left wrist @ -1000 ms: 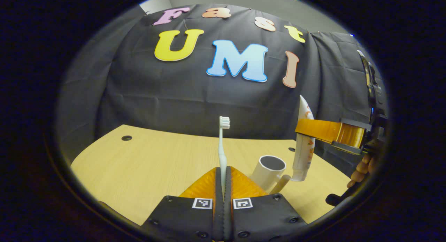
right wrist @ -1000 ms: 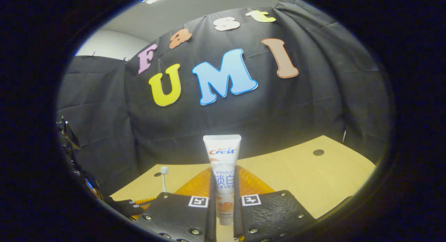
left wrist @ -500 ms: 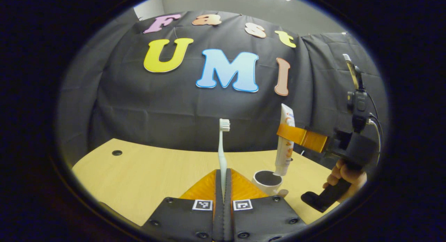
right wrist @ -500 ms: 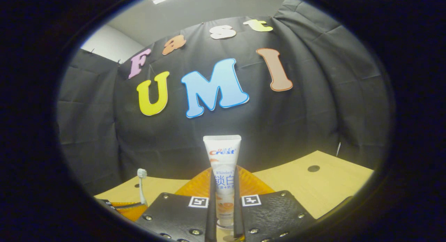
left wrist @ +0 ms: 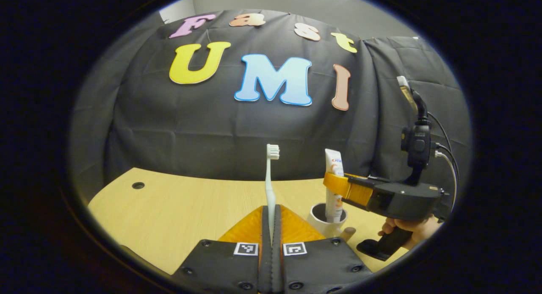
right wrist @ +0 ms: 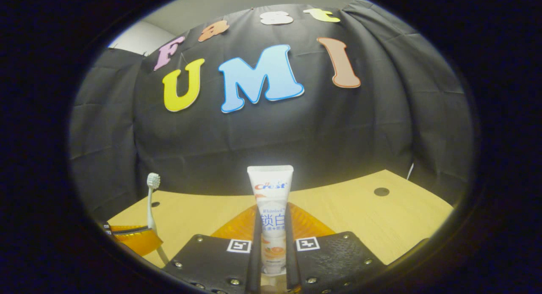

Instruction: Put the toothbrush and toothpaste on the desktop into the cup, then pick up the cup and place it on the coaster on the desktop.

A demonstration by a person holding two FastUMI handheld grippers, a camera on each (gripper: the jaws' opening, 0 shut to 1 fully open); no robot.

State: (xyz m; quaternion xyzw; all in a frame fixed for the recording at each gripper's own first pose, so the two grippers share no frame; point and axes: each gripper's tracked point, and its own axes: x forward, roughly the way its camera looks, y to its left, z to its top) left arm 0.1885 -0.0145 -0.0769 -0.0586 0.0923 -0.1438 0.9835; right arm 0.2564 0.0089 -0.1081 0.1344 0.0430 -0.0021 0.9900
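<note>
My left gripper (left wrist: 271,210) is shut on a pale toothbrush (left wrist: 269,179), which stands upright with its bristles on top. To its right a white cup (left wrist: 321,221) with a handle stands on the wooden table (left wrist: 178,209). The right gripper (left wrist: 333,183), held by a hand (left wrist: 417,229), grips a white toothpaste tube (left wrist: 333,196) whose lower end is inside the cup. In the right gripper view my right gripper (right wrist: 272,226) is shut on the upright toothpaste tube (right wrist: 271,192). The toothbrush (right wrist: 151,196) and an orange finger of the left gripper (right wrist: 137,239) show at the lower left.
The black cloth wall closes off the back of the table. Round cable holes sit in the tabletop at the far left (left wrist: 137,185) and at the far right (right wrist: 381,191). Bare wood stretches left of the cup (left wrist: 169,213).
The right gripper has swung over the cup and come down, so the toothpaste's lower end went from beside the cup into it. My left gripper keeps the toothbrush still.
</note>
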